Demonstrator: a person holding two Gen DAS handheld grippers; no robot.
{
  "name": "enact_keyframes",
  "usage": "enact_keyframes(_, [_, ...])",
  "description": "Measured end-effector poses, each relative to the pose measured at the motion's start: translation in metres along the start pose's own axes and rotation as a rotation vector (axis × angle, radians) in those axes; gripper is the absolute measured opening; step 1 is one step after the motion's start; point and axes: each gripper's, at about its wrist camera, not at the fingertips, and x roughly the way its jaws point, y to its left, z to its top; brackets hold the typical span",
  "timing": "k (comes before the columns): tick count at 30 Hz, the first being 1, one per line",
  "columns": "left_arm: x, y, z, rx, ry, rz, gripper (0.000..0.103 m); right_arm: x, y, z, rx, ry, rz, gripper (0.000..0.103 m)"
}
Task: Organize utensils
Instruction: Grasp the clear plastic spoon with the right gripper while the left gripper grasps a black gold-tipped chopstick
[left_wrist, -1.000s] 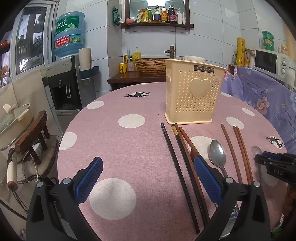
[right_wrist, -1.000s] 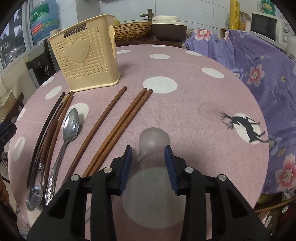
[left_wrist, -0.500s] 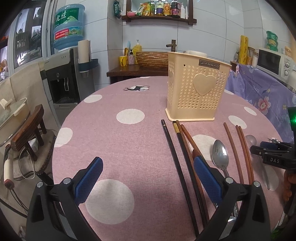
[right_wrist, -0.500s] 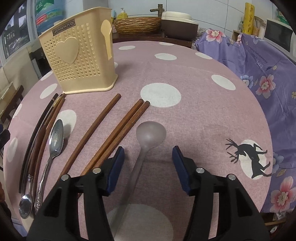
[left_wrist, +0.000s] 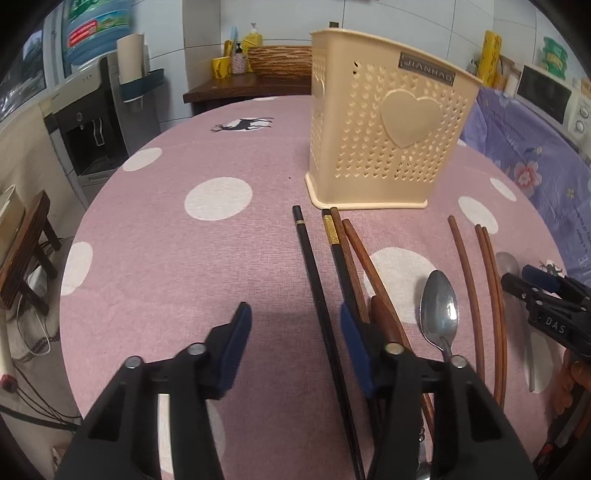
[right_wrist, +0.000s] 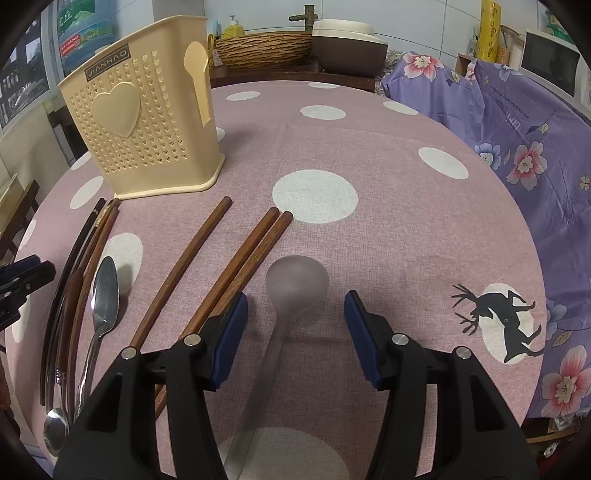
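Observation:
A cream perforated utensil holder (left_wrist: 384, 122) (right_wrist: 144, 129) stands upright on the pink dotted table (left_wrist: 221, 240). In front of it lie black chopsticks (left_wrist: 314, 273), brown chopsticks (left_wrist: 476, 288) (right_wrist: 243, 258), a steel spoon (left_wrist: 439, 314) (right_wrist: 103, 295) and a translucent grey spoon (right_wrist: 291, 291). My left gripper (left_wrist: 295, 343) is open, low over the table, with a black chopstick between its fingers. My right gripper (right_wrist: 295, 336) is open around the grey spoon's neck, not touching it.
A purple floral cloth (right_wrist: 517, 122) covers furniture to the right. A water dispenser (left_wrist: 92, 122) and a wooden stool (left_wrist: 26, 251) stand left of the table. A wicker basket (right_wrist: 262, 48) and counter sit behind. A small spoon (right_wrist: 55, 428) lies at the table's near left edge.
My right gripper has opened wider and let go of the grey spoon, which lies on the table. My left gripper has moved forward and lower toward the black chopsticks.

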Motion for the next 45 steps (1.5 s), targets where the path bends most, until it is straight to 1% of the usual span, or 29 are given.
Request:
enact_keyframes(1, [0.003, 0.001, 0.001, -0.001, 0.010, 0.006, 0.038, 0.000, 0.000, 0.000, -0.002, 0.000, 0.002, 0.055])
enact_keyframes(4, [0.010, 0.004, 0.007, -0.012, 0.043, -0.009, 0.032, 0.000, 0.000, -0.001, -0.001, -0.001, 0.003, 0.055])
enact_keyframes(9, [0.019, -0.001, 0.014, 0.012, 0.070, -0.013, 0.031, 0.000, 0.000, -0.001, 0.000, 0.001, 0.001, 0.055])
enact_keyframes(13, [0.026, -0.006, 0.021, 0.038, 0.070, 0.001, 0.031, 0.000, 0.000, 0.000, 0.003, 0.002, -0.002, 0.055])
enact_keyframes(17, [0.035, -0.009, 0.034, 0.057, 0.077, 0.012, 0.026, 0.001, 0.001, 0.000, 0.006, 0.003, -0.004, 0.055])
enact_keyframes(20, [0.042, -0.011, 0.043, 0.060, 0.087, -0.003, 0.021, 0.002, 0.000, 0.002, 0.009, 0.006, -0.005, 0.055])
enact_keyframes(22, [0.043, -0.011, 0.045, 0.050, 0.090, -0.009, 0.017, 0.003, 0.000, 0.003, 0.012, 0.010, -0.007, 0.055])
enact_keyframes(25, [0.044, -0.012, 0.046, 0.045, 0.087, -0.009, 0.016, 0.006, 0.001, 0.007, 0.020, 0.016, -0.015, 0.054])
enact_keyframes(26, [0.044, -0.013, 0.045, 0.047, 0.084, -0.007, 0.015, 0.006, 0.002, 0.008, 0.024, 0.018, -0.018, 0.053])
enact_keyframes(27, [0.043, -0.013, 0.045, 0.048, 0.082, -0.006, 0.015, 0.007, 0.003, 0.009, 0.026, 0.019, -0.019, 0.049])
enact_keyframes(31, [0.043, -0.010, 0.045, 0.033, 0.083, -0.021, 0.012, 0.010, 0.005, 0.013, 0.036, 0.014, -0.029, 0.044])
enact_keyframes(33, [0.043, -0.009, 0.046, 0.029, 0.084, -0.027, 0.012, 0.010, 0.004, 0.014, 0.041, 0.011, -0.030, 0.037])
enact_keyframes(39, [0.044, -0.010, 0.046, 0.034, 0.075, -0.023, 0.011, 0.009, 0.003, 0.012, 0.040, 0.001, -0.019, 0.037])
enact_keyframes(42, [0.044, -0.009, 0.048, 0.030, 0.075, -0.027, 0.011, -0.001, -0.003, 0.014, 0.060, -0.041, 0.015, 0.037])
enact_keyframes(45, [0.045, -0.008, 0.049, 0.024, 0.076, -0.033, 0.010, -0.022, -0.010, 0.019, 0.076, -0.122, 0.046, 0.037])
